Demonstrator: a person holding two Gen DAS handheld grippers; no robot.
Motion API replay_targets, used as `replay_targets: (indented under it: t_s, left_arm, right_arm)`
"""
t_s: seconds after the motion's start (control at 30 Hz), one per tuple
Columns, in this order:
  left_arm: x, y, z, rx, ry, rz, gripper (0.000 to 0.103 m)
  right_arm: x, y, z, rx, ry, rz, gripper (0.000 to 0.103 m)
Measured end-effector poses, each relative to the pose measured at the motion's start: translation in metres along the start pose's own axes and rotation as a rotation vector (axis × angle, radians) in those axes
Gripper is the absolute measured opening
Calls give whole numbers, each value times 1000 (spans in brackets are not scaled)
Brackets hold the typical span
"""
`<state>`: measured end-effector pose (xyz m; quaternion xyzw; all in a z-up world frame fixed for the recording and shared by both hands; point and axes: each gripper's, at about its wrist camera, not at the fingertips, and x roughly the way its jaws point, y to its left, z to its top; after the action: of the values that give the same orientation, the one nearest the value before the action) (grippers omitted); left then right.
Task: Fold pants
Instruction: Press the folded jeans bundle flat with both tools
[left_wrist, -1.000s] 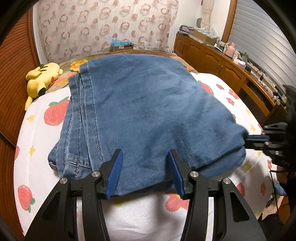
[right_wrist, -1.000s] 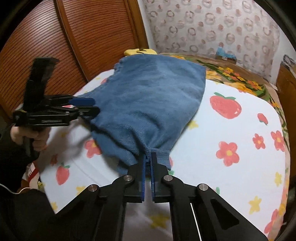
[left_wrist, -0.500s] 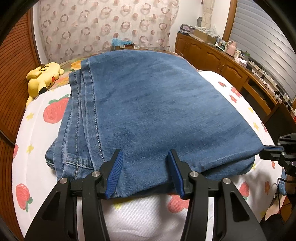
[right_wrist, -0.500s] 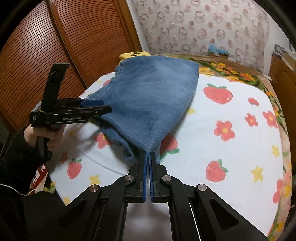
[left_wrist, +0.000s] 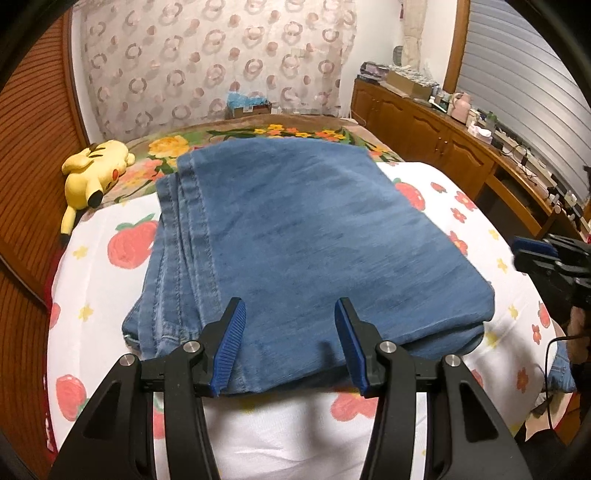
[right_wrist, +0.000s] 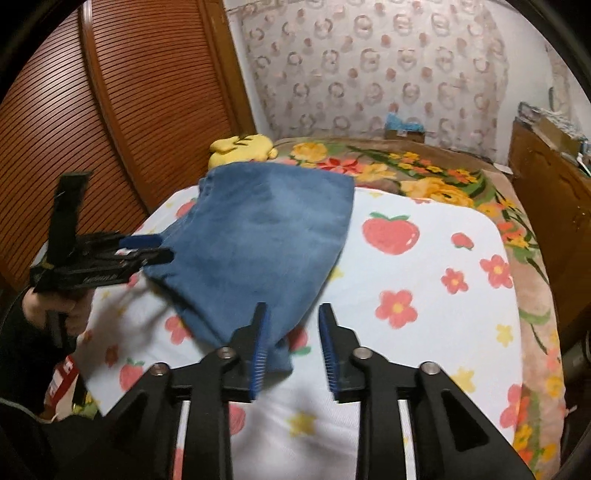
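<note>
The blue denim pants (left_wrist: 306, 240) lie folded in a thick rectangle on the strawberry-print bed sheet (left_wrist: 258, 432). They also show in the right wrist view (right_wrist: 258, 240). My left gripper (left_wrist: 290, 343) is open and empty, its blue pads just above the near edge of the pants. My right gripper (right_wrist: 291, 347) is open and empty at the near corner of the pants; it also shows at the right edge of the left wrist view (left_wrist: 535, 254). The left gripper shows at the left of the right wrist view (right_wrist: 147, 247), beside the pants' edge.
A yellow plush toy (left_wrist: 94, 171) lies at the far left of the bed. A floral blanket (right_wrist: 424, 173) covers the far end. A wooden slatted wardrobe (right_wrist: 129, 110) stands to the left, a wooden cabinet (left_wrist: 443, 136) with clutter to the right.
My right gripper has opened and let go of the pants' corner, which has dropped flat on the bed. Both grippers have drawn back a little.
</note>
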<state>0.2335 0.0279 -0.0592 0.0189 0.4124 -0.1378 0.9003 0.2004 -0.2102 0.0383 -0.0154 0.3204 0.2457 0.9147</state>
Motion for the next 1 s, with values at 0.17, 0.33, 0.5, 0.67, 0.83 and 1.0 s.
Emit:
replay_targets:
  t_s: [0.17, 0.33, 0.5, 0.67, 0.83, 1.0]
  left_arm:
    - [6, -9, 1, 18, 13, -16, 51]
    - [15, -15, 0, 21, 32, -22, 51]
    - [29, -14, -5, 20, 67, -16, 51]
    - [36, -14, -10, 30, 68, -15, 52]
    - [36, -12, -12, 23, 52, -29, 52]
    - [30, -12, -10, 19, 48, -29, 52]
  right_arm:
    - [26, -1, 5, 13, 13, 18, 39]
    - [50, -2, 10, 29, 42, 31, 40]
    - [65, -4, 12, 57, 60, 25, 41]
    - [73, -5, 11, 78, 74, 19, 46]
    - [79, -4, 10, 104, 94, 12, 51]
    - [83, -6, 9, 130, 105, 16, 52]
